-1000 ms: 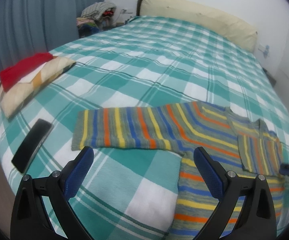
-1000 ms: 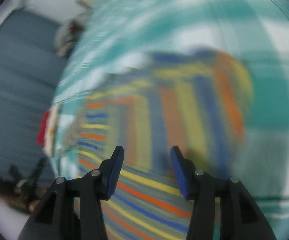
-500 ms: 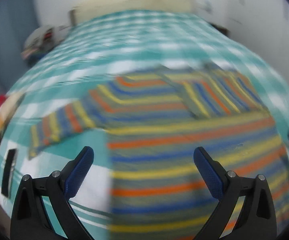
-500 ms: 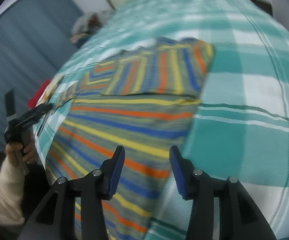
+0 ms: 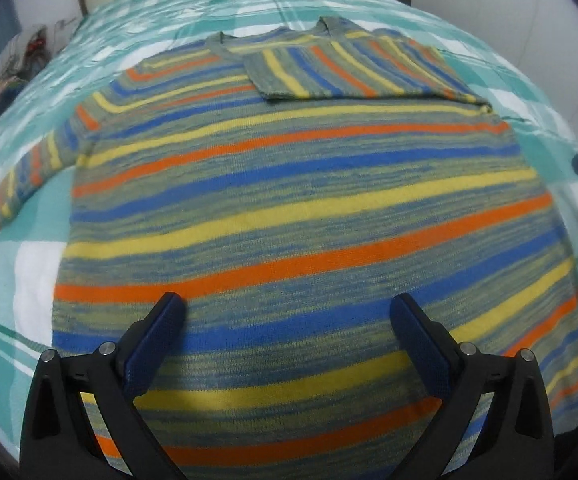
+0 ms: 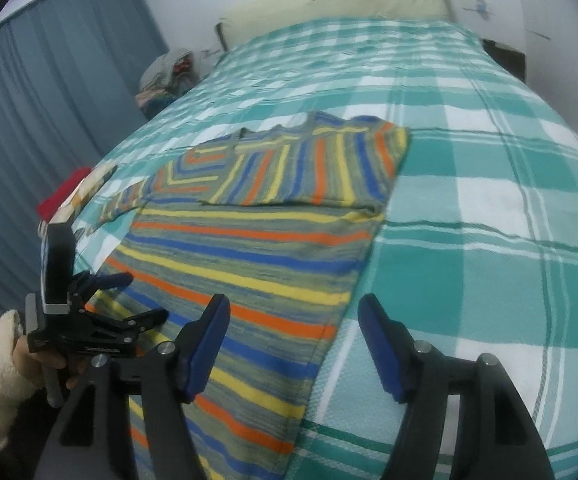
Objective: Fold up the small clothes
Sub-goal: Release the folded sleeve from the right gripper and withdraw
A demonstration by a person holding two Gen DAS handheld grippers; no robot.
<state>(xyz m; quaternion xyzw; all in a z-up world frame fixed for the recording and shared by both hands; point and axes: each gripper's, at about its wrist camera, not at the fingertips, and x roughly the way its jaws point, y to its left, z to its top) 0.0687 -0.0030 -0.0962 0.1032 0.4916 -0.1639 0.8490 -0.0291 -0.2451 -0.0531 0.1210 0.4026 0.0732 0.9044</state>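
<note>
A striped knit sweater [image 5: 289, 208] in orange, blue and yellow lies flat on the checked bed. Its right sleeve [image 5: 341, 72] is folded across the chest; its left sleeve [image 5: 21, 172] stretches out to the left. My left gripper [image 5: 287, 320] is open and empty, just above the sweater's lower body. My right gripper [image 6: 293, 328] is open and empty over the sweater's right hem edge [image 6: 329, 336]. The sweater [image 6: 249, 248] also shows in the right wrist view, with the left gripper [image 6: 137, 300] at its left side.
The teal and white checked bedspread [image 6: 489, 220] covers the bed. A cream headboard cushion [image 6: 337, 4] is at the far end. A pile of clothes [image 6: 169, 76] sits beside the bed. A red and cream folded stack [image 6: 73, 192] lies at the left edge, before blue curtains [image 6: 49, 120].
Both grippers swung toward the sweater's lower body. The left view went from the sleeve and bed edge to the hem. The right gripper has opened wider and sits over the right hem.
</note>
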